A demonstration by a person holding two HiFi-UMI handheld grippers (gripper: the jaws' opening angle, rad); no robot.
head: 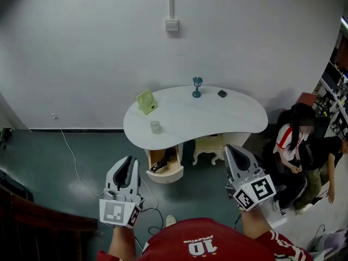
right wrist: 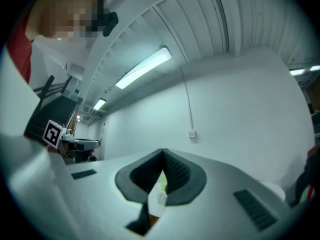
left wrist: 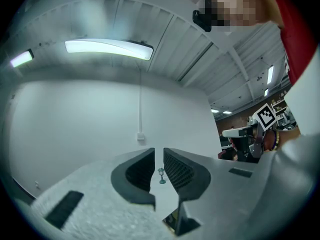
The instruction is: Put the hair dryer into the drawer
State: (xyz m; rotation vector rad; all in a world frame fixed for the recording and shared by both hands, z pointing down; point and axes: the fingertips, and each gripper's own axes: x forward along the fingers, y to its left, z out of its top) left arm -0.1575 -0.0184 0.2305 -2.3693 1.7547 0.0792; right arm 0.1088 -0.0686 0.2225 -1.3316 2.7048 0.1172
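White wall (head: 81, 48) behind, teal floor (head: 49, 162) below

White kidney-shaped surface (head: 217, 118) stands against the wall, with a cream carved stool (head: 209, 145) tucked under its front edge

Seated person in a red-and-white top (head: 287, 140) off the surface's right end

Light wooden round-fronted drawer (head: 166, 177) is pulled open under the front left edge of the surface; black hair dryer (head: 161, 163) lies inside it with its cord bunched alongside

Left tongs (head: 129, 161) (left wrist: 159, 153) held up over the floor, well short of the drawer, jaws a narrow slit apart, nothing between them

Right tongs (head: 229, 148) (right wrist: 162, 153) raised in front of the stool, jaw tips meeting, empty

Pale green small desk fan (head: 145, 101) at the back left edge of the surface

Teal goblet-shaped stand (head: 197, 86) at the back edge, near the middle

Small white jar (head: 155, 126) near the front left edge, above the drawer

Tiny dark block (head: 222, 93) at the back edge, just right of the teal stand
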